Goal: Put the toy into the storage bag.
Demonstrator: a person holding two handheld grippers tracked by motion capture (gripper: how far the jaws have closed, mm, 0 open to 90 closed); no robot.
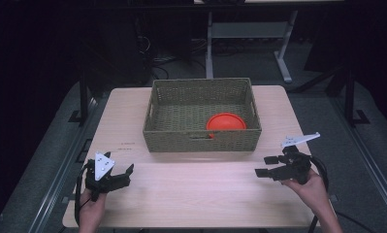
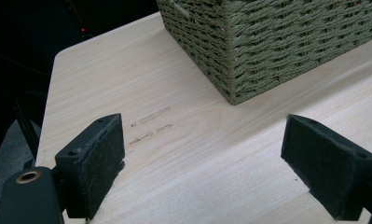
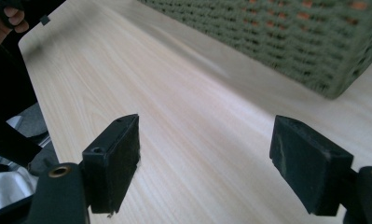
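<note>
One orange bowl (image 1: 225, 121) is lying upside down in the near right corner of one woven basket (image 1: 202, 141), which is sitting at the far middle of the worktop (image 1: 196, 184). Two tongs are resting near the worktop's near edge, probably parked: left tongs (image 1: 124, 174) gaping wide, gripping nothing; right tongs (image 1: 265, 166) likewise spread wide, empty, both well apart from the basket.

You are looking down at a pale wooden table (image 1: 191, 194) showing faint printed marks (image 1: 126, 144) at nine o'clock. Beyond it, a white desk frame (image 1: 249, 30) is standing at twelve o'clock, with cables (image 1: 154, 63) lying at eleven.
</note>
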